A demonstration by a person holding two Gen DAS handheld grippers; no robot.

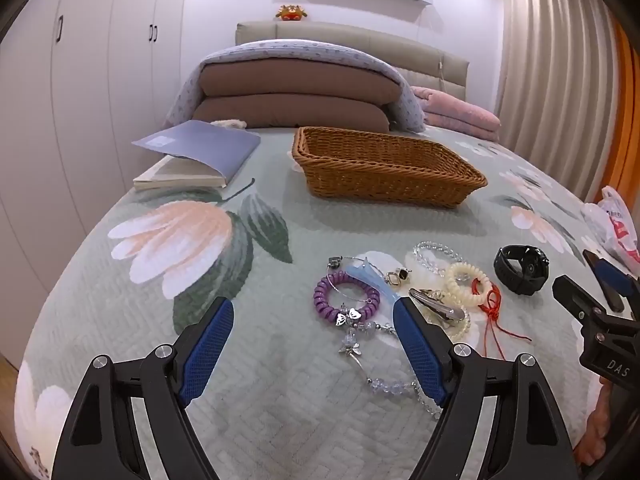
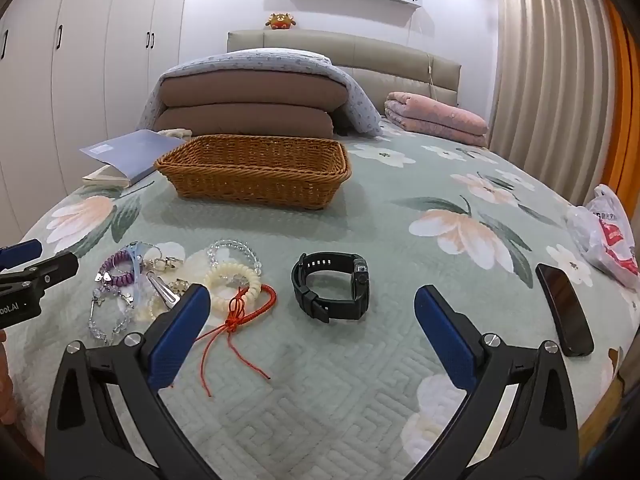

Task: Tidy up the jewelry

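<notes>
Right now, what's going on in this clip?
A person holds two grippers over a bed, sorting jewelry. Both the left gripper and the right gripper are open and hold nothing. A purple coil hair tie, cream coil tie, red cord bracelet, bead bracelets, a hair clip and a black watch lie loose on the quilt. The wicker basket sits beyond them; its inside is not visible.

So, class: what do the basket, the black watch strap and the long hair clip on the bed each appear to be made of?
Basket: woven wicker or rattan, possibly a plastic imitation; tan twisted strands, slightly glossy.
Black watch strap: probably matte rubber or silicone; smooth, dull, with a row of punched holes.
Hair clip: metal, silver and polished; it shows bright reflections.
</notes>
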